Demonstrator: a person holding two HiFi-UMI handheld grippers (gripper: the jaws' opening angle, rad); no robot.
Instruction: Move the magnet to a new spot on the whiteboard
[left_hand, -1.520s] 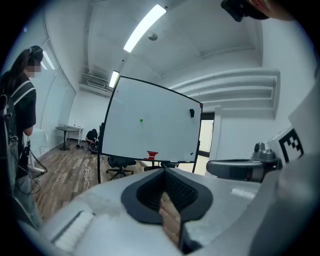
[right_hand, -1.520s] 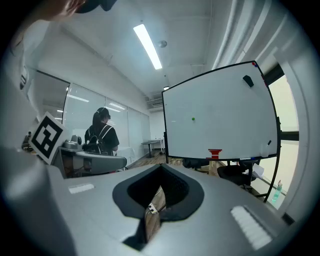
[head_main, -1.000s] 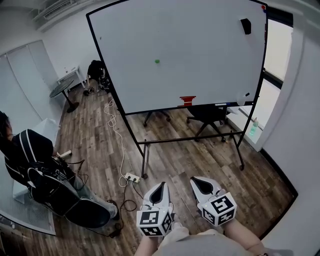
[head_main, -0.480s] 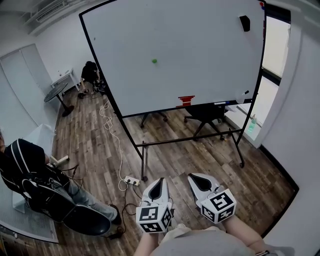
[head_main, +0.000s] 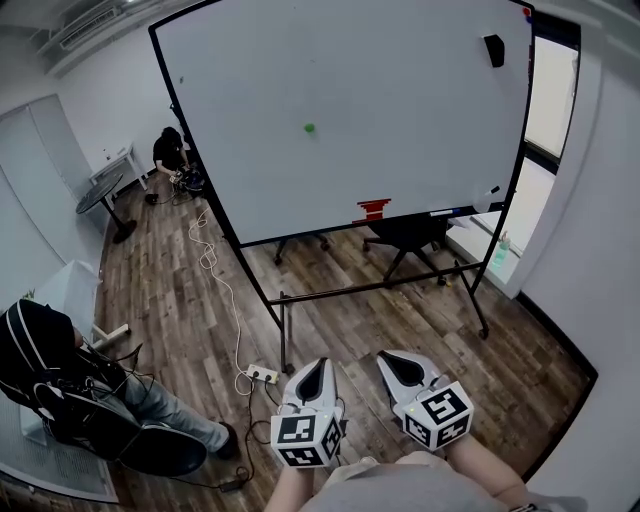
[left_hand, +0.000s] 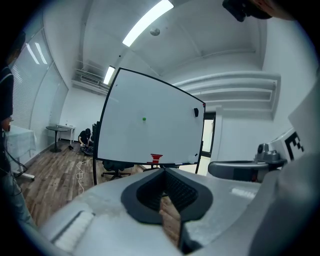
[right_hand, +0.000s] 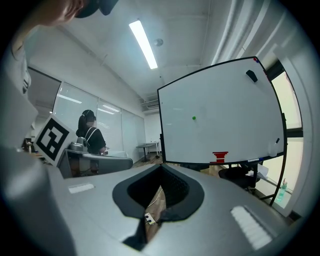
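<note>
A small green magnet (head_main: 309, 128) sticks near the middle of the tall whiteboard (head_main: 400, 120), which stands on a black rolling frame. The magnet also shows in the left gripper view (left_hand: 144, 119) and the right gripper view (right_hand: 194, 118). My left gripper (head_main: 320, 367) and right gripper (head_main: 391, 361) are side by side low in the head view, well short of the board and pointing toward it. Both are shut with nothing in them (left_hand: 162, 172) (right_hand: 161, 168). A black eraser (head_main: 492, 50) sits at the board's top right, and a red object (head_main: 373, 209) rests on its tray.
A power strip (head_main: 263, 376) with a white cable lies on the wood floor by the stand's foot. A seated person (head_main: 45, 375) is at the lower left, another person (head_main: 165, 150) crouches at the back. An office chair (head_main: 405, 235) stands behind the board, a round table (head_main: 98, 195) at the left.
The view has moved closer to the whiteboard, which looks larger. The seated person has slid toward the lower left edge. Both grippers keep their places in the head view and stay shut.
</note>
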